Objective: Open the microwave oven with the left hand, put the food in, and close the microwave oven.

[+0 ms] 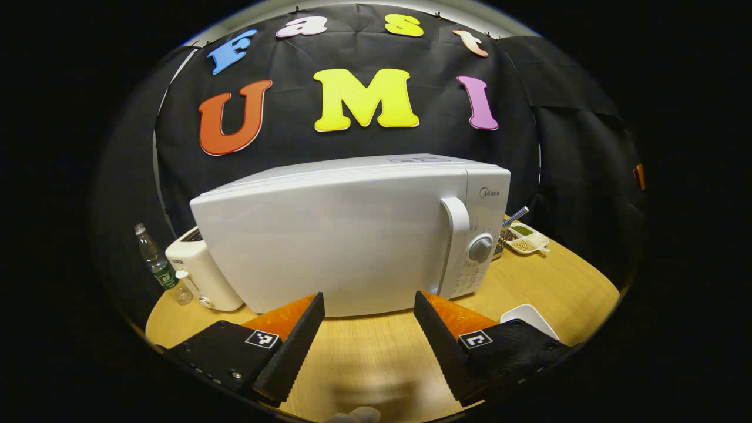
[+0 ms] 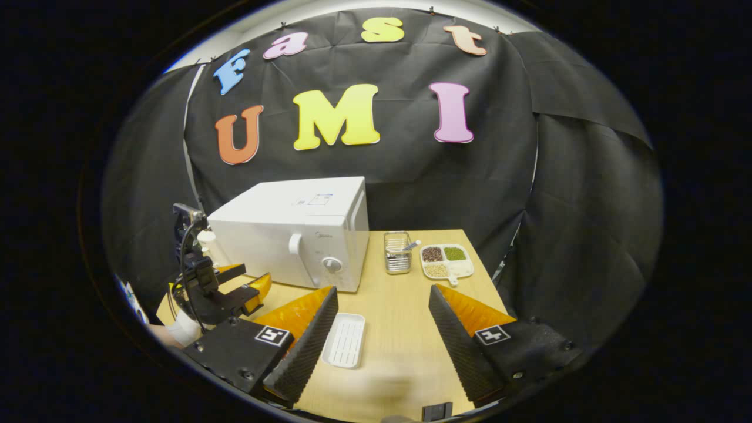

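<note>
Standing near the back of the table (image 2: 405,305), the microwave oven (image 1: 352,235) is the largest thing here; its door is closed and its tall handle (image 1: 455,247) sits at the right side of the door beside the control knob (image 1: 480,248), which is presumably why the left gripper (image 1: 369,329) faces it square on. That gripper hovers in front of the oven with its fingers well apart, holding nothing, placed as if to reach for the handle.

The right gripper (image 2: 382,329) waits farther back and to the oven's right, fingers also spread and empty. In the right gripper view the left gripper (image 2: 235,294) shows low at the left, in front of the oven. Just ahead of the right gripper lies a small white ribbed tray (image 2: 345,339); it looks empty, though the view is too coarse to be sure, so which item counts as the food is unclear.

Smaller things line the back: a toaster (image 1: 200,273) touching or just beside the oven's left flank, a plastic bottle (image 1: 158,264) beyond it, a metal rack (image 2: 398,252), and a divided dish of beans and grains (image 2: 446,260). Pale wood covers the table, and black cloth walls the booth.
</note>
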A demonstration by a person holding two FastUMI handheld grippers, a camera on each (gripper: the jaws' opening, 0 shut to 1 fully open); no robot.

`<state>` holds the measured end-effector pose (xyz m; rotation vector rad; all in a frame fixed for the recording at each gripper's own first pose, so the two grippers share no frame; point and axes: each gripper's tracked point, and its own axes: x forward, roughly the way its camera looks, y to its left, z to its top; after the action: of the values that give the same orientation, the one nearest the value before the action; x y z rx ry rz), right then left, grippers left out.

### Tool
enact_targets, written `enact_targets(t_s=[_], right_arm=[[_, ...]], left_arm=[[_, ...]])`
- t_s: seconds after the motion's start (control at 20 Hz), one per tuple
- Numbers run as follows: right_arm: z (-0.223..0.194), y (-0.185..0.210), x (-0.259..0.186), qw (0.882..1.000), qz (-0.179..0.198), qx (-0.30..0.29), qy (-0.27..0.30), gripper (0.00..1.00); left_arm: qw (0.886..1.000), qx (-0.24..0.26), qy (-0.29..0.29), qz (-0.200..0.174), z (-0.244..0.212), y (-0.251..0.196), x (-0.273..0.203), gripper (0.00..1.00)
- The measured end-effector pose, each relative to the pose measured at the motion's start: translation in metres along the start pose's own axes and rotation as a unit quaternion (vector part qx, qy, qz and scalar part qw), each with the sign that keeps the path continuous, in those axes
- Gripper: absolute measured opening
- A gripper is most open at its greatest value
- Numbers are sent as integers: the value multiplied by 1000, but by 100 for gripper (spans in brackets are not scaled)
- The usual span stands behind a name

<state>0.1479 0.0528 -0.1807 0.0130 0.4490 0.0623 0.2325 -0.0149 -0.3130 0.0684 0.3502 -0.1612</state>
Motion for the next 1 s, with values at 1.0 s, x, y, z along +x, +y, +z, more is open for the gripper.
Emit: enact_targets(t_s=[1.0], right_arm=[[62,56,-82,991,11,-4,-136,92]], left_arm=[[982,-17,-170,86,164,67,-248,96]])
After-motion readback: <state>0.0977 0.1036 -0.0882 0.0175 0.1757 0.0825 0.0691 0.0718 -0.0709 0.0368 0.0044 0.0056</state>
